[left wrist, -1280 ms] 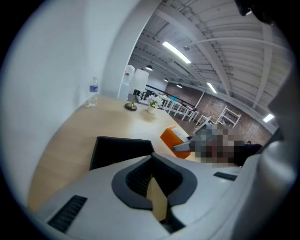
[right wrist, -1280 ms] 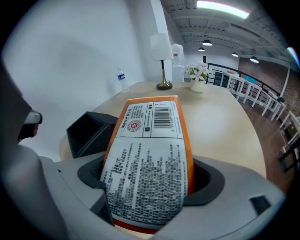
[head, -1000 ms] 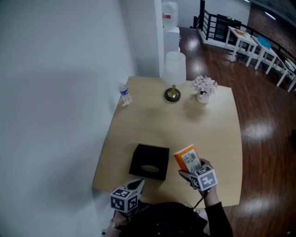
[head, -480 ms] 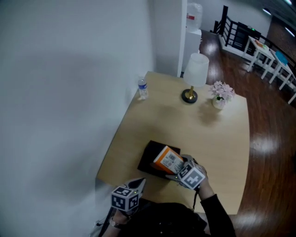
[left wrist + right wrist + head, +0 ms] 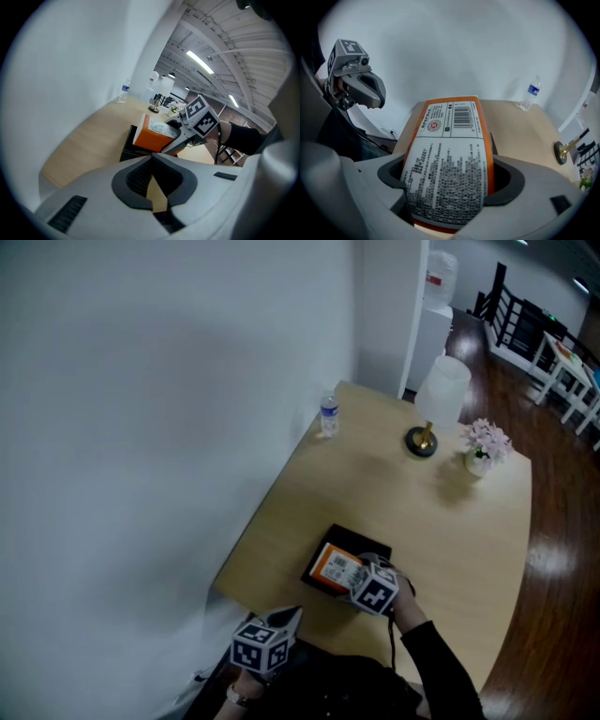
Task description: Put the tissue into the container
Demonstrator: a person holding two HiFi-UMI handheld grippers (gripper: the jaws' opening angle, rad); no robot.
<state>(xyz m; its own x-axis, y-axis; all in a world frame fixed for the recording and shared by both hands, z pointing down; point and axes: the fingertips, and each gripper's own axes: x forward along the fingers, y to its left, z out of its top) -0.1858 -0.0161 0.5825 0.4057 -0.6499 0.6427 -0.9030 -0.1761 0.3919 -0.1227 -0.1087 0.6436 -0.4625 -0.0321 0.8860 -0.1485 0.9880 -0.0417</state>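
An orange and white tissue pack [image 5: 334, 567] hangs over the black container [image 5: 317, 581] near the table's front edge. My right gripper [image 5: 353, 577] is shut on the pack, its jaws standing wide round the pack's sides [image 5: 449, 164]. The pack's far end points down at the container's top; whether it touches I cannot tell. In the left gripper view the pack [image 5: 151, 133] and the right gripper [image 5: 182, 132] sit above the container [image 5: 127, 146]. My left gripper [image 5: 285, 619] hovers off the table's front edge, shut and holding nothing [image 5: 152, 158].
A wooden table [image 5: 441, 521] stands against a white wall at the left. At its far side are a water bottle [image 5: 328, 415], a white lamp [image 5: 437, 397] and a small pot of flowers [image 5: 483, 445]. Dark wood floor lies to the right.
My right gripper has carried the tissue pack leftward from beside the container to over it and tipped it flatter. The left gripper has stayed put.
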